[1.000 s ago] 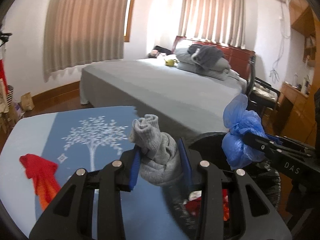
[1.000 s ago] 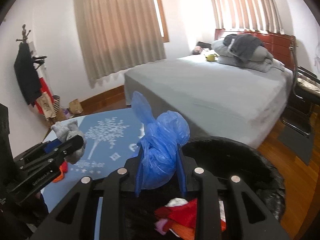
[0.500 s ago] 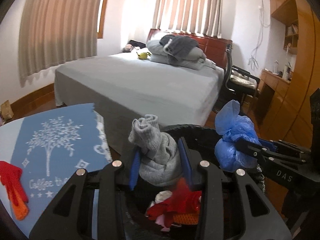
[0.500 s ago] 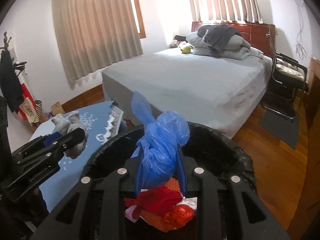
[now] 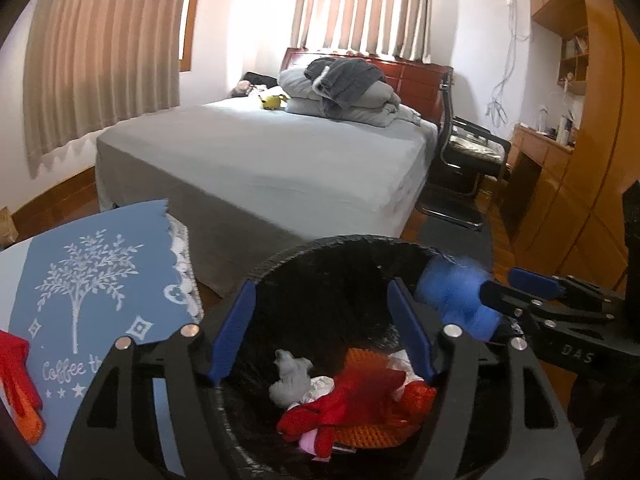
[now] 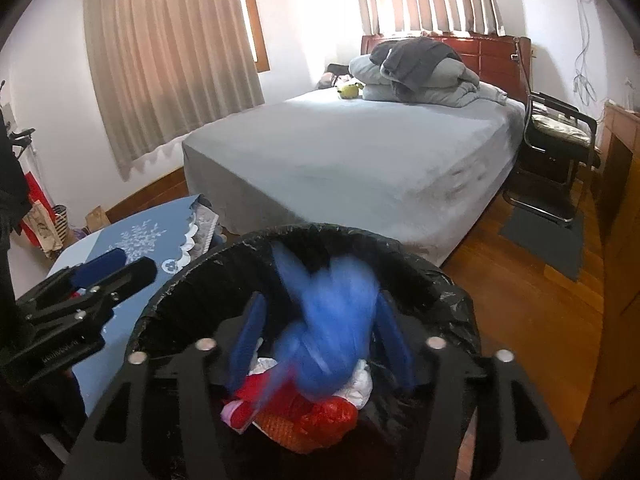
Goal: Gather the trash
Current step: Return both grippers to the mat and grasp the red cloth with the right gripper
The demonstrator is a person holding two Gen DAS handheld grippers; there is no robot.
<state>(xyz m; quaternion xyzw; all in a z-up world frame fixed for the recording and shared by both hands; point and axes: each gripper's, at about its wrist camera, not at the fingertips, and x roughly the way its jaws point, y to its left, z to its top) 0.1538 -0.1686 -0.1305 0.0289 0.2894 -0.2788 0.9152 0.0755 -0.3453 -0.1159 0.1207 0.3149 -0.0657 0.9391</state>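
Both drop into the black-lined round bin [image 5: 280, 264].
Left gripper [image 5: 320, 332] and right gripper [image 6: 320, 340] jaws just opened; soft grey sock [image 5: 290, 378] landed, light blue plastic bag [image 6: 324, 336] falling loose.

place: home bedroom | bed [image 5: 280, 160] made up with a grey sheet, folded bedding [image 5: 344, 92] stacked at a red wooden headboard [image 6: 492, 46] | beige curtains [image 6: 168, 72] drawn over windows | wooden floor [image 6: 520, 280] | wooden cupboards and shelves [image 5: 576, 120] along one wall | chair [image 6: 560, 136] beside the bed
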